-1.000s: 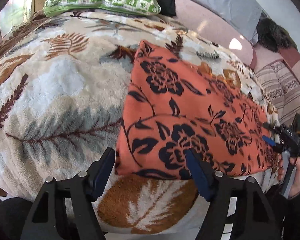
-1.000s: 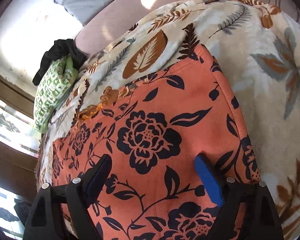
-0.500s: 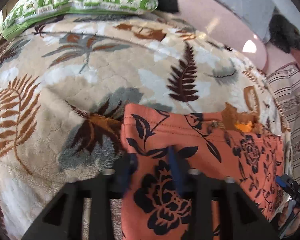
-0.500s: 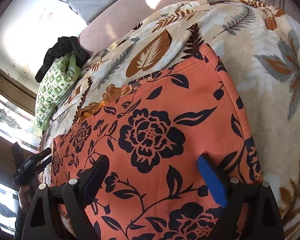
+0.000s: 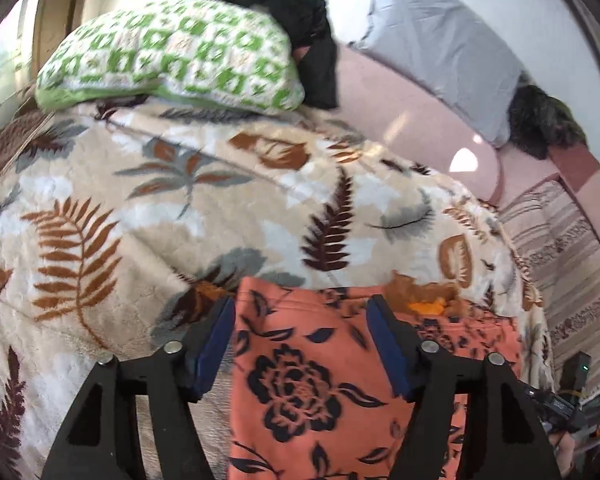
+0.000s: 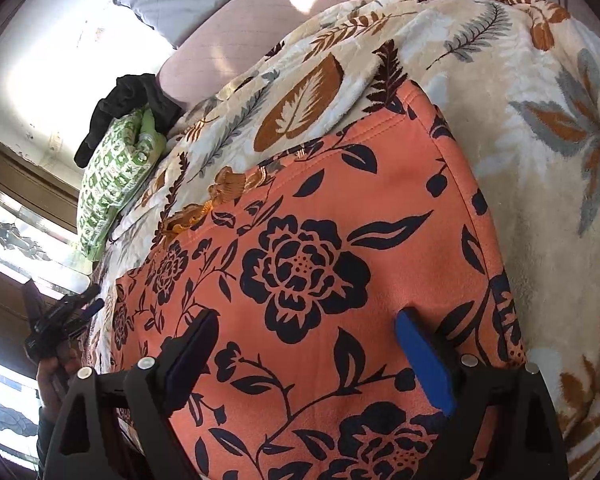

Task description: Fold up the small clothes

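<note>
An orange garment with a dark flower print (image 5: 320,380) lies flat on a leaf-patterned blanket (image 5: 140,220). It also fills the right wrist view (image 6: 320,264). My left gripper (image 5: 302,320) is open, its jaws astride the garment's far left corner, low over the cloth. My right gripper (image 6: 304,336) is open and empty, hovering over the garment near its right side. The left gripper also shows in the right wrist view (image 6: 56,320) at the garment's far left edge.
A green-and-white pillow (image 5: 172,64) with a black garment (image 5: 296,28) on it lies at the far end of the bed. A grey pillow (image 5: 440,48) and pink bedding (image 5: 400,120) lie beyond. A striped cover (image 5: 560,248) is to the right.
My left gripper moved from the near edge to the garment's far left corner, narrowed there, and now stands open again. My right gripper has barely moved.
</note>
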Available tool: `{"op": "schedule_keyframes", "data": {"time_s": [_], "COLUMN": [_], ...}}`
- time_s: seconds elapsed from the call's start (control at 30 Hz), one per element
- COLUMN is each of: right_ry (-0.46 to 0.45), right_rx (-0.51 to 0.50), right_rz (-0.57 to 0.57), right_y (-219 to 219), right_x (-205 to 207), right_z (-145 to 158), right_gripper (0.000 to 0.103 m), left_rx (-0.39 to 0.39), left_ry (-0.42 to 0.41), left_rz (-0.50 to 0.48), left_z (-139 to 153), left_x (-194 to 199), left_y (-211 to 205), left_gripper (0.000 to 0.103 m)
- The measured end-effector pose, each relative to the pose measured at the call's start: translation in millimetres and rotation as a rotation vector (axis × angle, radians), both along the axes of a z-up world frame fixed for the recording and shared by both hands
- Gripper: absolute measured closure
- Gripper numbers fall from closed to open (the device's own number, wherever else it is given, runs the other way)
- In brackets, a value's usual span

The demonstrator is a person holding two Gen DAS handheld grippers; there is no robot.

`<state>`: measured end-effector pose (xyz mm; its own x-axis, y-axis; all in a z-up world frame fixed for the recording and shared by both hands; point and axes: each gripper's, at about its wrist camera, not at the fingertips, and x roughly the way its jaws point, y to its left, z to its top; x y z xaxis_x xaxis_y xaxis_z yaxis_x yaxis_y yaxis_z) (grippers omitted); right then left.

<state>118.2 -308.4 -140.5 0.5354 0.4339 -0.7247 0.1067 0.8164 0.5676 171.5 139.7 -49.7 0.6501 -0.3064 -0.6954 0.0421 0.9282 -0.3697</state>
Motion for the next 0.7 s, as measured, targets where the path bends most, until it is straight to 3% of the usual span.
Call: {"op": "schedule_keyframes", "data": {"time_s": [0.07,0.13,0.2,0.27,0.3,0.4,0.53,0.6,0.7], "right_ry": [0.006,0.016,0.023,0.027,0.032,0.076,0.010,0.010,0.085], "right_rx": [-0.014,-0.019,-0.004,0.022,0.032,0.037,0.105,0.185,0.279], "right_rz": [0.001,0.001,0.002,0.005,0.007,0.020,0.059,0.096,0.114], "right_y": [2,3,1,-2,-4,-5,-5,-3,-2], "right_x": [1,2,3,4,4,7,14,31,69], "right_z": [0,0,0,-1,-1,6,34,36,17], "right_gripper": [0.011,0.011,0.011,0.011,0.011,0.011,0.011,0.011,0.011], "left_rx": [-0.027,-0.005,0.078,0.225,0.243,0.248,0.217,0.204,0.224], "left_ry": [-0.028,-0.007,0.105,0.251,0.237,0.153,0.053,0.099,0.199], "left_rz": [-0.106,-0.192,-0.189,-0.122,-0.105,-0.090,-0.201,-0.250,-0.254], "left_z": [5,-7,-39,-78,-81,-50,-24,-37,-73], "left_x": [-5,2,19,40,41,29,17,26,45], "left_y": [-23,-47,-62,-65,-64,-71,-91,-103,-107], "left_gripper": [0.021,0.021,0.021,0.023,0.026,0.024,0.021,0.020,0.020]}}
